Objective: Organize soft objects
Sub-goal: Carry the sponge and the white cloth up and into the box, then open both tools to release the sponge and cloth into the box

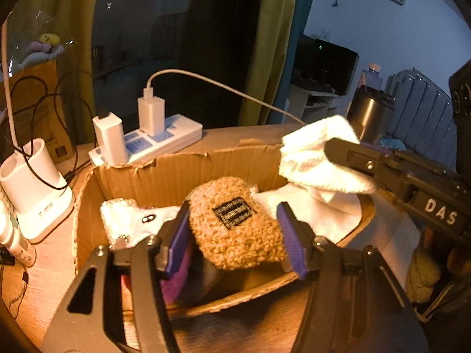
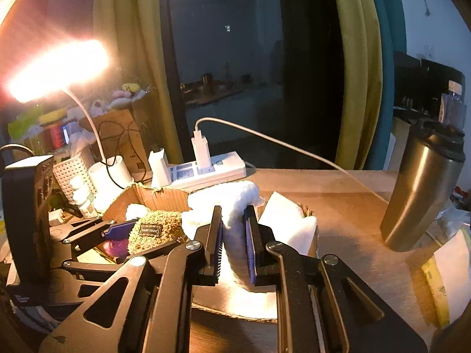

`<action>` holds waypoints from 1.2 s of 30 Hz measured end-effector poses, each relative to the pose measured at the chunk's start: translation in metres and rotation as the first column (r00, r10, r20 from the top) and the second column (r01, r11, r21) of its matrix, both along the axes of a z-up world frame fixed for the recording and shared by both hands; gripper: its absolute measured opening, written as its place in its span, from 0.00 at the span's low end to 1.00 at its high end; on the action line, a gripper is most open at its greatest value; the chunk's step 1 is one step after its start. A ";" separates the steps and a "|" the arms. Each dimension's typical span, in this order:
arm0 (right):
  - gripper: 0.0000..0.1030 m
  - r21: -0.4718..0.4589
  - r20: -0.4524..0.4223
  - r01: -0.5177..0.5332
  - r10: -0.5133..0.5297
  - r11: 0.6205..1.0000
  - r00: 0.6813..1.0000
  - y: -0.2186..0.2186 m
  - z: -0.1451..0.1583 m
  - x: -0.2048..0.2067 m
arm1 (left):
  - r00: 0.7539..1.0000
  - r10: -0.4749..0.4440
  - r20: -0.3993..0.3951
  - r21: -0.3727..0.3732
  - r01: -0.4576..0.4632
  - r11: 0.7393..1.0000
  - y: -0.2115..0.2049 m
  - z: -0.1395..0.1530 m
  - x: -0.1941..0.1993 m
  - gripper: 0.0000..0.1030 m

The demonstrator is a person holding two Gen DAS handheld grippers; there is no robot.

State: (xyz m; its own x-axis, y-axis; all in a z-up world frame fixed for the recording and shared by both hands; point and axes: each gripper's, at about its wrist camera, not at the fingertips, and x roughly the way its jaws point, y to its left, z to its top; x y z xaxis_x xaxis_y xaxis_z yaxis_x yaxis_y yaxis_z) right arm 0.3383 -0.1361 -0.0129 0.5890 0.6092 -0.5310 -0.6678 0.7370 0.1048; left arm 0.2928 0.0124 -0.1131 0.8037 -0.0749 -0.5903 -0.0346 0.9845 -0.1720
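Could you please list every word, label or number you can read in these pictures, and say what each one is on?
"DAS": white letters on the side of the right gripper, seen from the left wrist camera.
Black patch on the brown fuzzy pouch: woven pattern or lettering, too blurred to read.
Print on the white lamp base: too small to read.
Markings on the power strip: unreadable.

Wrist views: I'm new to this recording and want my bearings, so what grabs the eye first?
The glaring desk lamp at upper left washes the wooden desk in orange. Below it, a torn cardboard box holds soft things, with a tan fuzzy pouch between the left gripper's purple pads. The right gripper is clamped on a white fluffy cloth over the box's right side.
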 end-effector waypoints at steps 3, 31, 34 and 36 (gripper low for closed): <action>0.14 -0.006 -0.013 -0.001 0.001 1.000 1.000 0.002 -0.005 0.002 | 1.000 -0.003 0.009 0.008 0.003 1.000 -0.002 0.001 -0.002 0.65; 0.44 -0.090 -0.035 0.019 -0.023 0.996 0.999 0.018 -0.015 0.001 | 0.996 0.056 0.073 -0.030 -0.054 0.998 0.017 0.022 -0.019 0.67; 0.44 -0.087 -0.023 0.030 -0.032 0.996 0.999 0.015 -0.009 -0.003 | 0.993 0.070 0.092 -0.026 -0.068 0.997 0.018 0.028 -0.025 0.68; 0.45 -0.086 -0.014 0.036 -0.037 0.996 0.999 0.014 -0.005 -0.006 | 0.992 0.074 0.103 -0.022 -0.072 0.997 0.019 0.032 -0.029 0.68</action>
State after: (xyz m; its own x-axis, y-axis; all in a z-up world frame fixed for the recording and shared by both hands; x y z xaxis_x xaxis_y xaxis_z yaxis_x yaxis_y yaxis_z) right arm 0.3322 -0.1221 -0.0177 0.6011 0.5393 -0.5898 -0.6391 0.7675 0.0505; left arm 0.2637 0.0312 -0.0806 0.8643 -0.0237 -0.5024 -0.0876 0.9765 -0.1967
